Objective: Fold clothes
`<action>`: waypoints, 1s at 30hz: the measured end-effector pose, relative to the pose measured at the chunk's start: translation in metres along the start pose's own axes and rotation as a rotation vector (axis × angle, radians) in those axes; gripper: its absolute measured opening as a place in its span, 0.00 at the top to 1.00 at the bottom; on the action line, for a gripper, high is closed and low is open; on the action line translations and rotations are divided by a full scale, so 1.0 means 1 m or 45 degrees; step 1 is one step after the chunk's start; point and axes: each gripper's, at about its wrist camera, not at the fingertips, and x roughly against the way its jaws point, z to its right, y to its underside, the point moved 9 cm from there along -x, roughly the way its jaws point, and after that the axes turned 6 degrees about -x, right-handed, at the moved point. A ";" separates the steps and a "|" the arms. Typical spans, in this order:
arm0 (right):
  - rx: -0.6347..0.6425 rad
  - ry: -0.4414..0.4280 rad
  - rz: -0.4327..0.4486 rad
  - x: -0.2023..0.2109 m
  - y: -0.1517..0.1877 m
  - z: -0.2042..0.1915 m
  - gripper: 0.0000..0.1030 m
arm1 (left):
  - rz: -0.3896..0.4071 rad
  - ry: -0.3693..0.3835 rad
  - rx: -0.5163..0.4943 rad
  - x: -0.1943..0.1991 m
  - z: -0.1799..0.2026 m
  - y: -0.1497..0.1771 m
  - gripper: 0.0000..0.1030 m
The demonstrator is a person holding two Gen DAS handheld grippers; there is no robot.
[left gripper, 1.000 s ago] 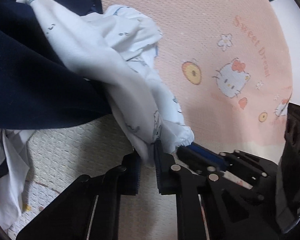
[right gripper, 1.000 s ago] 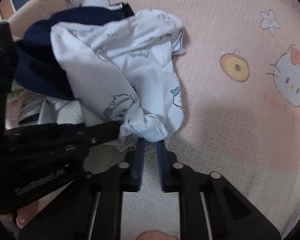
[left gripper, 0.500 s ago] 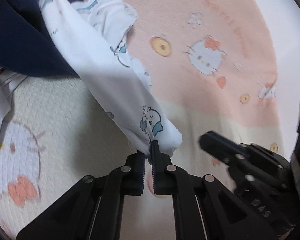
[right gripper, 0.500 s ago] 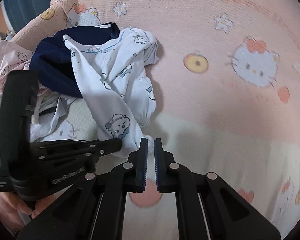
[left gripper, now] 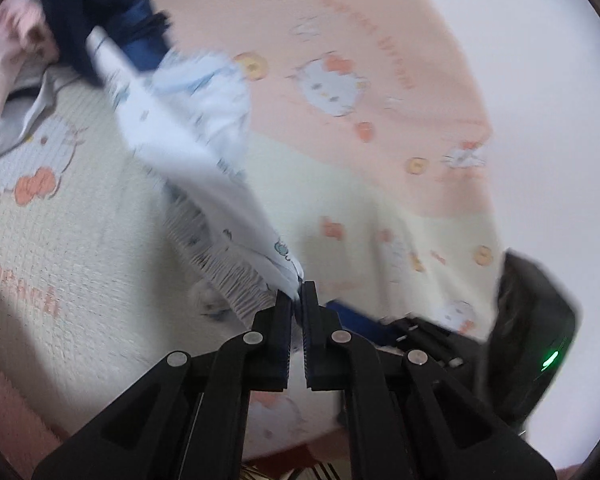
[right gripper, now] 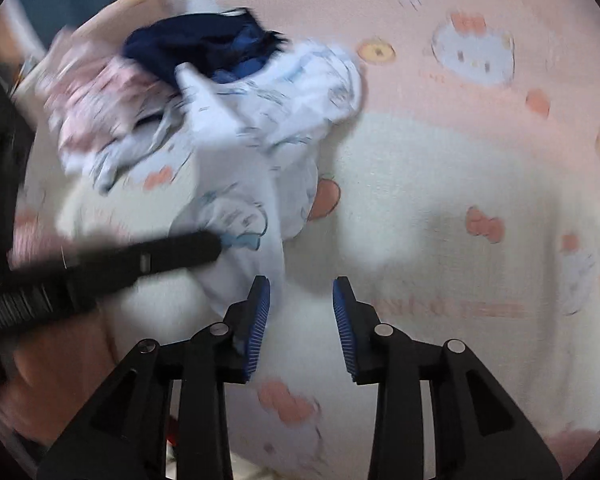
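A white garment with small cartoon prints (left gripper: 188, 140) stretches from the clothes pile at upper left down to my left gripper (left gripper: 300, 300), which is shut on its edge. In the right wrist view the same garment (right gripper: 260, 128) hangs in a long fold, and the left gripper's black finger (right gripper: 160, 256) pinches it from the left. My right gripper (right gripper: 302, 308) has its jaws opening. Nothing is pressed between its blue pads (right gripper: 260, 312), and the cloth's edge runs just beside the left one. Both views are motion-blurred.
A navy garment (right gripper: 204, 48) and a pink printed one (right gripper: 92, 96) lie heaped at the far left on a pink and cream cat-print blanket (right gripper: 460, 184). In the left wrist view the right gripper's body (left gripper: 532, 340) is at lower right, and a white surface (left gripper: 540, 80) lies past the blanket's edge.
Both grippers have drawn back from the pile, the left one pulling the white garment out long. The right gripper, shut on the cuff a second ago, has let go and opened.
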 end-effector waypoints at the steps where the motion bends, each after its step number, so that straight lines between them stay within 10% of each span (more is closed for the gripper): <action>1: 0.013 -0.015 0.018 0.009 0.003 -0.004 0.64 | 0.011 0.021 -0.025 0.004 0.013 -0.004 0.95; 7: -0.065 -0.155 0.064 0.026 0.019 -0.016 0.46 | 0.033 -0.072 -0.196 0.048 0.026 0.000 0.95; 11: -0.147 -0.155 0.022 0.003 0.029 -0.013 0.46 | -0.117 -0.147 -0.025 0.010 -0.031 0.028 0.90; 15: -0.170 -0.116 -0.054 -0.027 0.046 -0.007 0.46 | -0.171 -0.235 0.134 -0.004 -0.074 0.062 0.54; 21: -0.163 -0.025 -0.078 -0.056 0.050 0.009 0.46 | -0.205 -0.243 0.125 -0.021 -0.076 0.065 0.52; 27: -0.113 -0.046 0.051 -0.049 0.038 -0.001 0.85 | -0.181 -0.201 0.172 -0.012 -0.083 0.071 0.50; 30: -0.109 0.022 0.127 -0.034 0.029 0.005 0.86 | -0.153 -0.269 0.106 -0.008 -0.081 0.070 0.48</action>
